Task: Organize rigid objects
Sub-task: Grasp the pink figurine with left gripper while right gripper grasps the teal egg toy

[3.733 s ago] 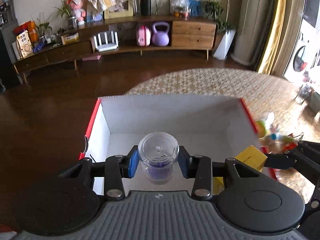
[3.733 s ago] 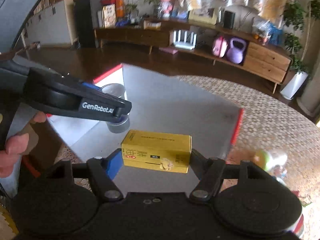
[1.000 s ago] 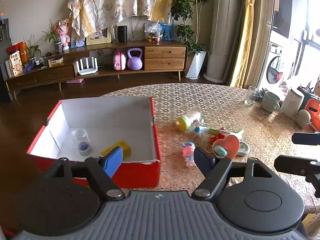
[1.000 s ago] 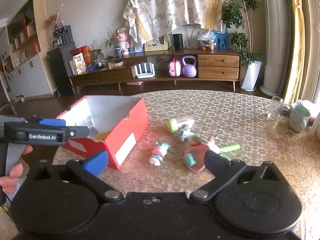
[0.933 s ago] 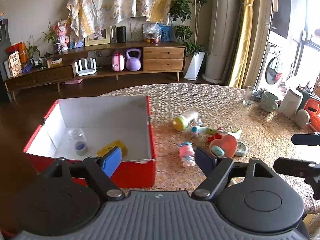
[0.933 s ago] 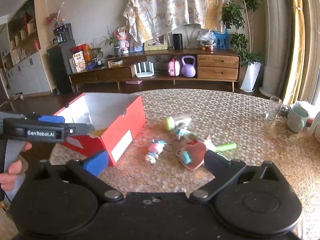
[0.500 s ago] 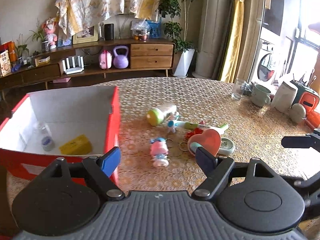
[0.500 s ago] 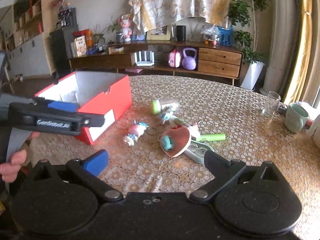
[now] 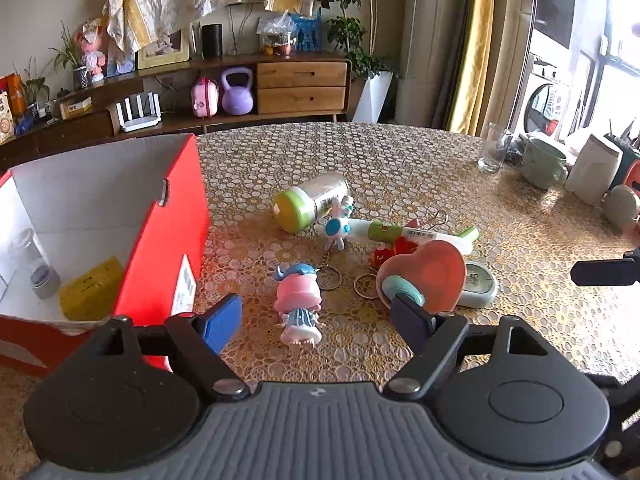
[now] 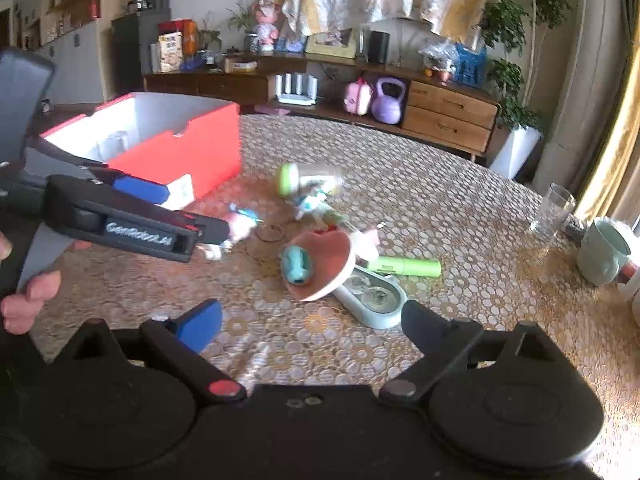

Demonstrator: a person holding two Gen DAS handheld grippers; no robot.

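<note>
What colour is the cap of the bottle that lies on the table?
Green. The cap of the bottle shows best in the left wrist view.

A red box [image 9: 160,264] with a white inside stands open on the left of the table; a yellow carton [image 9: 91,294] lies in its near right corner, and a small clear jar [image 9: 42,276] with a grey base stands just left of the carton. To the right of the box, loose things lie on the patterned cloth: a pink doll figure [image 9: 299,304] with a blue hat lying nearest, a green-capped bottle [image 9: 310,207] on its side farther off, a blue-and-white keychain figure [image 9: 337,227] just beside the bottle, a pink heart-shaped dish [image 9: 430,278] tilted against a pale round-faced timer [image 9: 478,284], and a green-and-white tube [image 9: 420,234] lying behind them.
</note>
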